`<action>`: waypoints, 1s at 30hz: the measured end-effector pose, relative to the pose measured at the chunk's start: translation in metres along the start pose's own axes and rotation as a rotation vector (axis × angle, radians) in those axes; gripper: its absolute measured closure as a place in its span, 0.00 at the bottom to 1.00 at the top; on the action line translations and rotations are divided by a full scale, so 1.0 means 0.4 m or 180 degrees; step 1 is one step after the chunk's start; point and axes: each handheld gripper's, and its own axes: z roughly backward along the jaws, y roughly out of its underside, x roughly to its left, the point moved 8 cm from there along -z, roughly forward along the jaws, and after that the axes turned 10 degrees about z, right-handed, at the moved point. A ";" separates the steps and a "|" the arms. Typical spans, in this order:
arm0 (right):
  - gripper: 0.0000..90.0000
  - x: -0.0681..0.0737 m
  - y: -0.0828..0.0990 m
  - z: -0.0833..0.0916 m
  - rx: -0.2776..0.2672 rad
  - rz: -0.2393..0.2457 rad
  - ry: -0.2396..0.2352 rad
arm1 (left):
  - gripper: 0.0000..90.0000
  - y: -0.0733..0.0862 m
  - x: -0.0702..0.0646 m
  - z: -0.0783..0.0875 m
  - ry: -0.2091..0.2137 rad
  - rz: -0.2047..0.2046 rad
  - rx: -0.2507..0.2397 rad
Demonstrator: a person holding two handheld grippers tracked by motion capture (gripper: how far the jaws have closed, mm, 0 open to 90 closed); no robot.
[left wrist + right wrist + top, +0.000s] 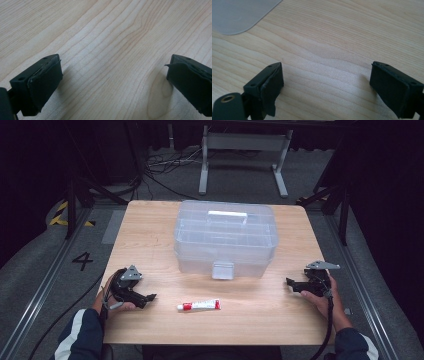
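Left claw (150, 297) resting low on the pale wooden desk (150, 230), jaws spread wide with nothing but bare wood grain between them. Right claw (292, 282) likewise gaping and empty, parked near the opposite edge. Small white tube with red cap and red band (199, 305) lying flat just beyond the left claw's tips, well apart from the right. Clear plastic lidded storage box with front latch (225, 240) closed, farther off between both, probably meant to receive the tube. Printing on the tube too small to read.
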 end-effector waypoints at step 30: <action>0.22 0.008 -0.023 0.035 0.0045 0.0223 -0.0127 | 0.00 0.000 0.002 0.001 -0.0030 0.0026 -0.0008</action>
